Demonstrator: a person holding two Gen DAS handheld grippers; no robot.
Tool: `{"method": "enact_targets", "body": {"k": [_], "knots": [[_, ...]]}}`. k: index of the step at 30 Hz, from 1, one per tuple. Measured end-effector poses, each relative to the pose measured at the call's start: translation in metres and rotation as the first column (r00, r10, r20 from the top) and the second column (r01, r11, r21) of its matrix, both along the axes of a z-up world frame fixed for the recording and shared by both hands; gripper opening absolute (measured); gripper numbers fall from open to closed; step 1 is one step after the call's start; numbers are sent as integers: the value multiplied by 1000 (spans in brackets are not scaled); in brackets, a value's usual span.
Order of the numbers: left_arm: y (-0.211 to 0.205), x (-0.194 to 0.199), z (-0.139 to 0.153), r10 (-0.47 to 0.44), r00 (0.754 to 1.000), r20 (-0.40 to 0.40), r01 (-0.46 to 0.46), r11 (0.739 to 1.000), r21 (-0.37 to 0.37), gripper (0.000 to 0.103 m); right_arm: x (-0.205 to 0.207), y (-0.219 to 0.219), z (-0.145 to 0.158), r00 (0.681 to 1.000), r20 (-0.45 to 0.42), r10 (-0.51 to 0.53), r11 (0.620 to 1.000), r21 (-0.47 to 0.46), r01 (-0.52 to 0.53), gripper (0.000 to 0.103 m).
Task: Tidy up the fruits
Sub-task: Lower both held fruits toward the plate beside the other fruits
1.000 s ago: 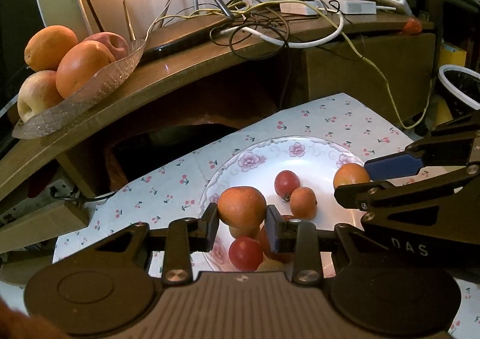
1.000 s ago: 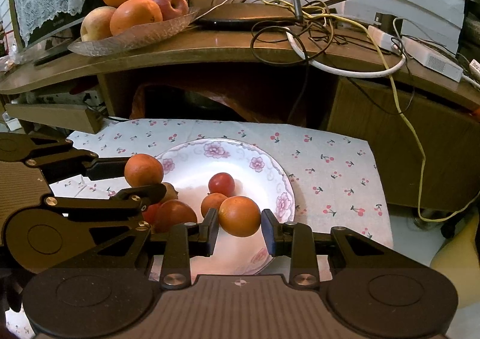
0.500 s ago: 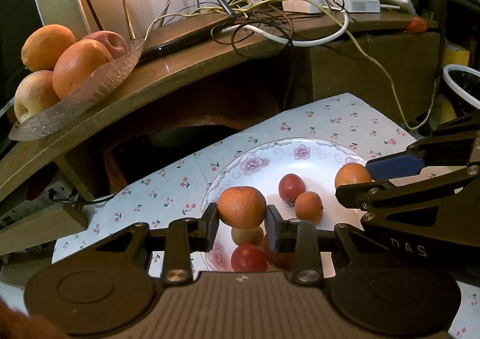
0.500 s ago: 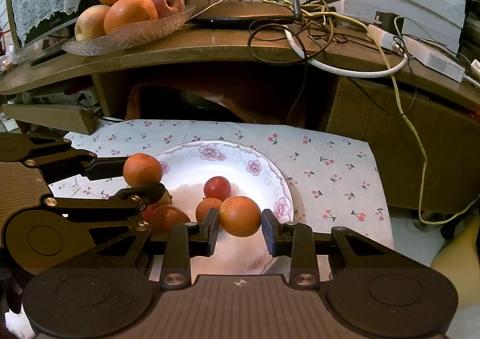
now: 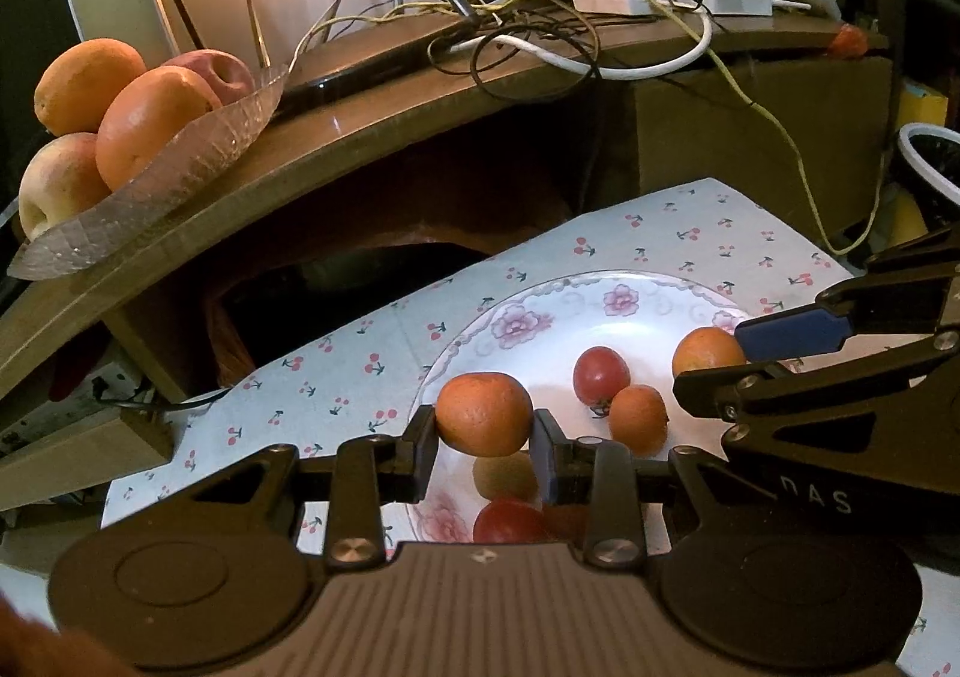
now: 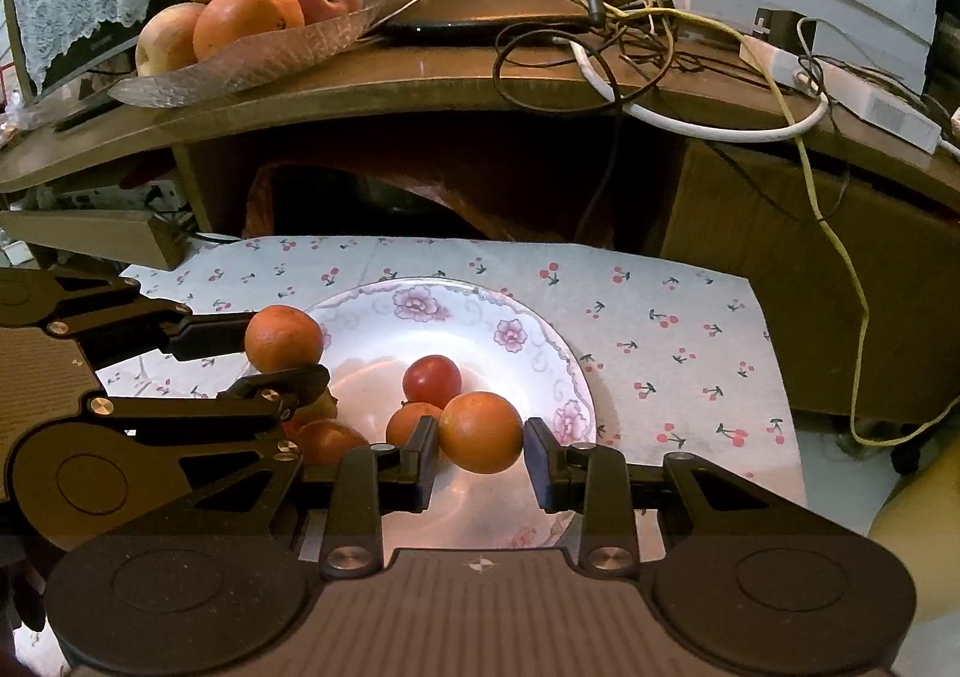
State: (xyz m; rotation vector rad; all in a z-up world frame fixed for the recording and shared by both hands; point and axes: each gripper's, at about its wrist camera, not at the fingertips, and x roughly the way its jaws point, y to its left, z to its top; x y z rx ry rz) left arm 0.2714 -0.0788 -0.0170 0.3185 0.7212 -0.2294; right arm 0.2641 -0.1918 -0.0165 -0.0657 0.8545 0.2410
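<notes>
Left gripper [image 5: 485, 437]: both fingers pressed against a small orange [image 5: 483, 412], which is held clear above the near rim of the flowered plate [image 5: 624, 290]. Seen from the right wrist, the same orange [image 6: 283, 337] sits at the plate's left edge between the black fingers.

Right gripper [image 6: 480, 458]: closed round a second orange [image 6: 480, 432], pads touching both sides, above the plate's near right part [image 6: 420, 296]. From the left wrist this orange [image 5: 707, 352] shows just beside a blue pad.

Ahead of the grippers, on the plate: a red tomato [image 6: 431, 379] and a smaller orange fruit [image 6: 409, 422] touching it. More fruit lies below the left gripper, partly hidden.

Plate stands on a cherry-print cloth [image 6: 660, 329]. Beyond and higher, on a wooden shelf [image 6: 420, 77], a glass dish [image 6: 252, 68] holds oranges and apples, far left of both grippers. Tangled cables [image 6: 630, 35] lie on the shelf straight ahead.
</notes>
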Motion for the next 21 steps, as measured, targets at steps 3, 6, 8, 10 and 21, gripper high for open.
{"method": "enact_targets", "body": {"k": [3, 6, 8, 10, 21], "knots": [[0, 2, -2, 2, 1000, -4, -2, 1000, 0, 38, 1, 1, -1, 1000, -2, 0, 1000, -1, 0, 33], [0, 5, -4, 1, 1000, -8, -1, 1000, 1, 38, 3, 1, -3, 1000, -6, -3, 1000, -1, 3, 33], [-1, 7, -5, 0, 1000, -9, 0, 1000, 2, 38, 5, 1, -4, 1000, -8, -6, 1000, -1, 6, 33], [-1, 8, -6, 0, 1000, -9, 0, 1000, 1, 38, 6, 1, -6, 1000, -9, -7, 1000, 0, 7, 33], [0, 14, -12, 6, 1000, -21, -6, 1000, -2, 38, 12, 3, -10, 1000, -15, -7, 1000, -1, 7, 33]]}}
